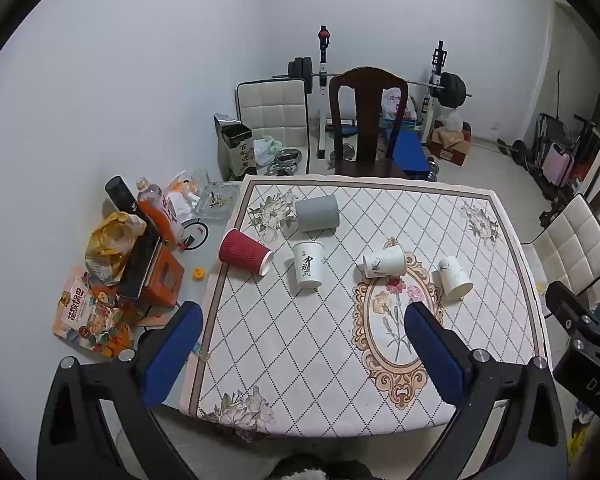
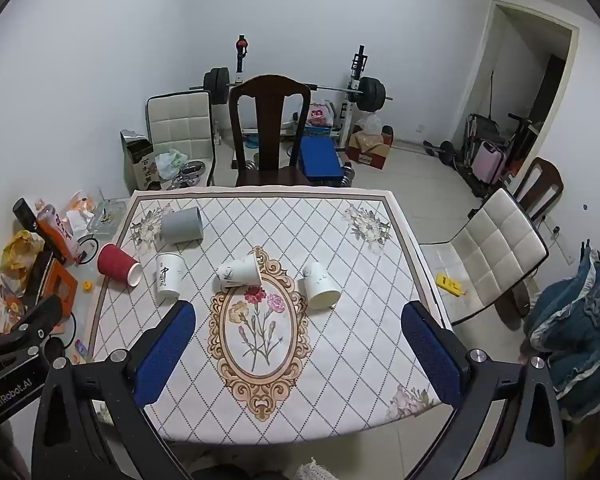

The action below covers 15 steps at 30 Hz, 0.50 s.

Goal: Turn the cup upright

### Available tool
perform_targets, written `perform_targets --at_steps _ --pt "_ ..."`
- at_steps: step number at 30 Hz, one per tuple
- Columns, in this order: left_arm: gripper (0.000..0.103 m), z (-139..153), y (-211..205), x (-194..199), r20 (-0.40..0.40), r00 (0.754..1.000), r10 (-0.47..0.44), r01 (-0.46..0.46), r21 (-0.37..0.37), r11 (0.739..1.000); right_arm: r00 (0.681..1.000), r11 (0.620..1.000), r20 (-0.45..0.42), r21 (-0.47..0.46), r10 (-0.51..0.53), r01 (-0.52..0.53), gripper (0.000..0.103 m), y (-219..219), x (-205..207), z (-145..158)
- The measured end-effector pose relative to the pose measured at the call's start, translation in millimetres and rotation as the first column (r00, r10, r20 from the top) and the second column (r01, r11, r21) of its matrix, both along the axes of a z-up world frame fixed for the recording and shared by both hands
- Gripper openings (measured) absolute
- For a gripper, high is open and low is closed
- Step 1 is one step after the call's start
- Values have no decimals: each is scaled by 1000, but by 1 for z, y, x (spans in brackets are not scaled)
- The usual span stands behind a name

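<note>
Several cups are on the patterned tablecloth (image 1: pixel 300 360) (image 2: pixel 340 360). A grey cup (image 1: pixel 317 213) (image 2: pixel 182 225) lies on its side at the back left. A red ribbed cup (image 1: pixel 245 252) (image 2: pixel 119 264) lies on its side at the left edge. A white cup with dark characters (image 1: pixel 308 264) (image 2: pixel 168 277) stands mouth up. A white cup (image 1: pixel 384 261) (image 2: pixel 239 271) lies on its side in the middle. Another white cup (image 1: pixel 454 278) (image 2: pixel 320 286) lies tilted to the right. My left gripper (image 1: pixel 304 320) and right gripper (image 2: pixel 298 316) are open, empty, above the near side.
Clutter of snack bags, boxes and a bottle (image 1: pixel 156 220) fills the table's left strip beside the cloth. A dark wooden chair (image 1: pixel 366 120) stands at the far side, a white padded chair (image 2: pixel 496 252) at the right. Gym equipment stands behind.
</note>
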<state>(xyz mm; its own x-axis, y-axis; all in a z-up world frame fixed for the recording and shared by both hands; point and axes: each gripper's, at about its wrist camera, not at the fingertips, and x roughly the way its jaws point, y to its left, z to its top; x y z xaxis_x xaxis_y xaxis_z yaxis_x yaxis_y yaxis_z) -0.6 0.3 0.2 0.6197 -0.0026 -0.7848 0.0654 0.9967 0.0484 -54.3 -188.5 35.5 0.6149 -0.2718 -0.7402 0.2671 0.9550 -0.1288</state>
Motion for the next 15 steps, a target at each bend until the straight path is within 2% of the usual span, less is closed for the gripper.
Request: perform_targets --at_steps 2,15 --pt "103 0 -4 3 -8 1000 -2 2 17 1000 1000 1000 1 2 2 -2 103 0 0 0" --pt "103 -4 -4 -1 -26 1000 -11 11 -14 1000 1000 1000 -5 1 -1 1 103 -9 -6 1"
